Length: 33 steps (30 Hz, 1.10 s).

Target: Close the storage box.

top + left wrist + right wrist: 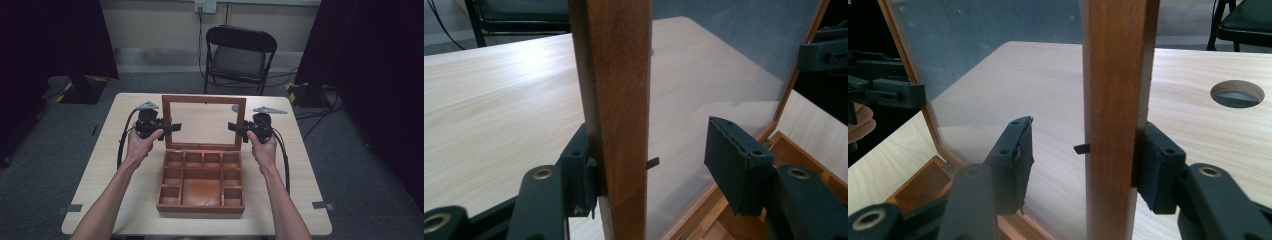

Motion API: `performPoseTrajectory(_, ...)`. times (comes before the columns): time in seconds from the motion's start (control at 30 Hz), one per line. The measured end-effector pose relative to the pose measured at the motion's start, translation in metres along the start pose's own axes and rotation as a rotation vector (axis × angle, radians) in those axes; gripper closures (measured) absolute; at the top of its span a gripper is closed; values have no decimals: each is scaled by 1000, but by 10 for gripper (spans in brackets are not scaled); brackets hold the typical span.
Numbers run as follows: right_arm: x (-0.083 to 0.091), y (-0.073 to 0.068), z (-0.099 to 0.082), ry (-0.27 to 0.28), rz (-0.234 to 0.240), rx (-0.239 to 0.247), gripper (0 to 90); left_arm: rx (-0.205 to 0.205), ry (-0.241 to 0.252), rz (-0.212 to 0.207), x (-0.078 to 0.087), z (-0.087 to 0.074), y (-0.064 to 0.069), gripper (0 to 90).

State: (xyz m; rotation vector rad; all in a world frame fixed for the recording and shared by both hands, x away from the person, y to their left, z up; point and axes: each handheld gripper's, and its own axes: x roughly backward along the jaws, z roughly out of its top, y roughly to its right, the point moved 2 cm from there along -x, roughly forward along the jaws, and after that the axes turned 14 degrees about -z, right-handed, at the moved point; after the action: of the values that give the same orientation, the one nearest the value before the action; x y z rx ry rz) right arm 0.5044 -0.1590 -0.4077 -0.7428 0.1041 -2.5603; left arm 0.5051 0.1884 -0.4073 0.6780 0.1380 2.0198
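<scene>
Already upright: glass lid (204,122) of wooden box (201,181) mid-counter (100,165), compartments seemingly empty. Left tongs (170,126) and right tongs (236,127) straddling the lid's side rails, gaping, gripping nothing. Probably left: clamping, then swinging the lid.

a pale wood-grain table (125,165) with rounded corners is standing on grey carpet, and its top is showing again in the left gripper view (499,100) and the right gripper view (1188,125). a brown wooden box (201,182) is sitting directly on it, slightly toward the near edge, with its tray of small compartments around one larger middle one lying open and its glass-paned lid (204,122) standing upright at the back. a round hole (1237,93) is showing in the tabletop just beyond the lid's right side, near the far edge.
</scene>
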Motion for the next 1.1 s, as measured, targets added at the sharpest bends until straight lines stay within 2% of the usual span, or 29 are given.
performPoseTrajectory(0.37, 10, -7, -4, 15, 8, 27, 450, -37, 38, -24, 9, -4, 9, 442)
performPoseTrajectory(0.6, 15, -9, -6, 18, 10, 38, 451, -51, 31, -22, 14, -5, 13, 466)
performPoseTrajectory(0.77, 19, -11, -8, 21, 8, 32, 442, -52, 49, -43, 16, -7, 15, 451)
performPoseTrajectory(0.9, 21, -13, -9, 21, 4, 31, 439, -57, 44, -48, 16, -7, 17, 431)
performPoseTrajectory(1.1, 24, -13, -12, 22, 3, 37, 426, -54, 68, -48, 17, -6, 21, 417)
